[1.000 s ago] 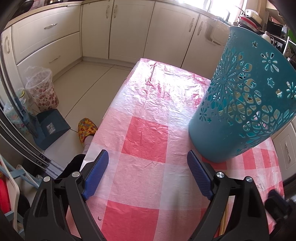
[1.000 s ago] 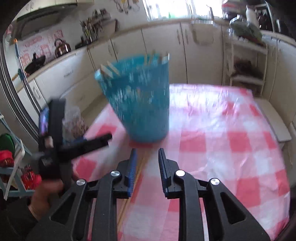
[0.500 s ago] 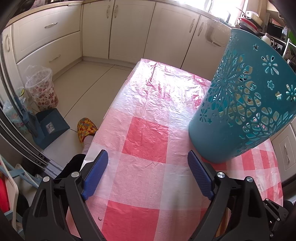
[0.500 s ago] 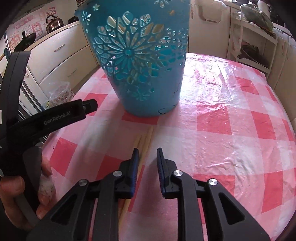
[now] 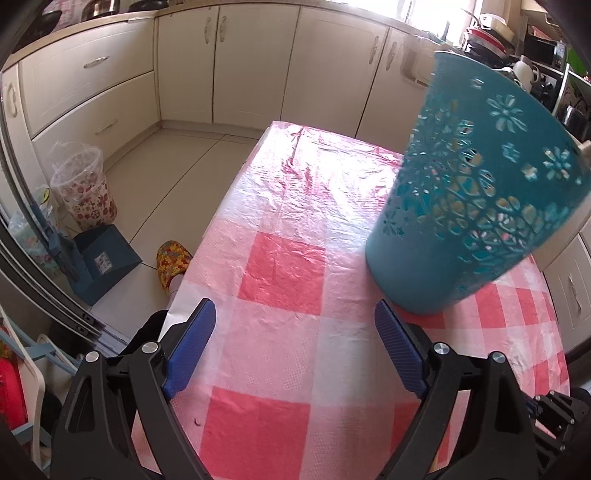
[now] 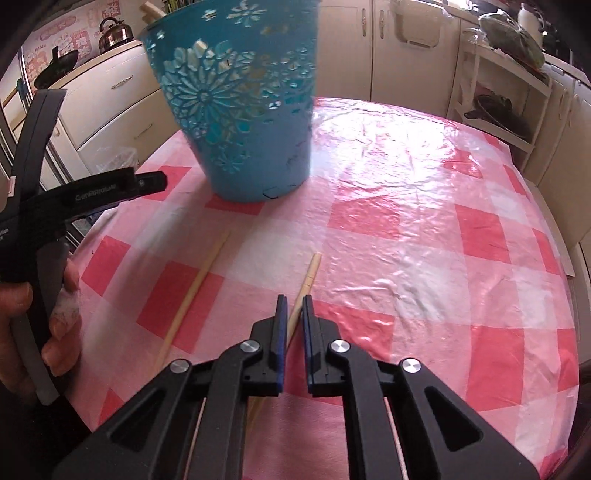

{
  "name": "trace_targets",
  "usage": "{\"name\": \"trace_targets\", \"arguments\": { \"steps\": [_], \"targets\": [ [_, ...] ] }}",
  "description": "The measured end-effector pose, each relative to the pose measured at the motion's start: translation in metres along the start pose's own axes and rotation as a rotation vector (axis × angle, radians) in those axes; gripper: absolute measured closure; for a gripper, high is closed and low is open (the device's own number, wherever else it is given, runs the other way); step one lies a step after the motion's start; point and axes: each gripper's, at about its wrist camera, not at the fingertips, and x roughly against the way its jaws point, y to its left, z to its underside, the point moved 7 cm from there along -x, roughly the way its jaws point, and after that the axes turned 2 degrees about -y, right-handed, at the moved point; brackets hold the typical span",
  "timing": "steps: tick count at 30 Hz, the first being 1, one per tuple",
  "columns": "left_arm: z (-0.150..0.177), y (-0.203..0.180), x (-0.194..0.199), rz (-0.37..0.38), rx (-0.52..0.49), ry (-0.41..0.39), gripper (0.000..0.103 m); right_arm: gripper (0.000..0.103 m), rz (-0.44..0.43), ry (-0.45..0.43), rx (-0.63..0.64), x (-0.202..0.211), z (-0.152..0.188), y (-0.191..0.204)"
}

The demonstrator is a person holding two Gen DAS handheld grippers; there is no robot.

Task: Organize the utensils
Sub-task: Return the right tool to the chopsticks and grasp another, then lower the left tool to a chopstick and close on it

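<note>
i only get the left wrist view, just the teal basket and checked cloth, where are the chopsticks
Observer: A pale wooden chopstick lies loose on the pink checked tablecloth, in front of the teal cut-out plastic basket.
Operator: only one? what's the right side doing
Observer: The right tongs have just closed on a second chopstick, to the right of the loose one.
Operator: anything in the basket yet
Observer: A wooden stick tip pokes above its rim; what else is inside I cannot tell.
</note>
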Motion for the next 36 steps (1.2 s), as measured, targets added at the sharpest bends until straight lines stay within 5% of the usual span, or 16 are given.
{"name": "trace_targets", "arguments": {
  "steps": [6,11,16,21,23,26,29,32,36],
  "targets": [
    [0.037,-0.057,0.023,0.022,-0.199,0.039,0.019,0.097,-0.041,-0.024,-0.058,0.003,0.005,-0.01],
    [0.048,-0.078,0.016,-0.009,-0.262,0.09,0.021,0.096,-0.079,-0.03,-0.089,0.007,0.008,-0.015],
    [0.054,-0.084,0.009,-0.023,-0.279,0.124,0.039,0.095,-0.106,-0.035,-0.115,0.009,0.009,-0.02],
    [0.051,-0.086,0.01,-0.005,-0.285,0.121,0.077,0.095,-0.11,-0.039,-0.119,0.01,0.007,-0.021],
    [0.049,-0.078,0.01,-0.03,-0.263,0.122,0.083,0.095,-0.104,-0.042,-0.114,0.011,0.007,-0.025],
    [0.045,-0.065,0.01,-0.041,-0.241,0.13,0.083,0.091,-0.116,-0.044,-0.115,0.012,0.007,-0.024],
    [0.043,-0.057,0.008,-0.069,-0.239,0.134,0.066,0.082,-0.121,-0.048,-0.105,0.011,0.005,-0.021],
    [0.042,-0.053,0.005,-0.053,-0.217,0.131,0.065,0.082,-0.085,-0.053,-0.055,0.009,0.004,-0.013],
    [0.041,-0.06,0.004,0.019,-0.252,0.114,0.096,0.093,-0.066,-0.043,0.01,0.008,0.005,-0.002]
  ]
}}
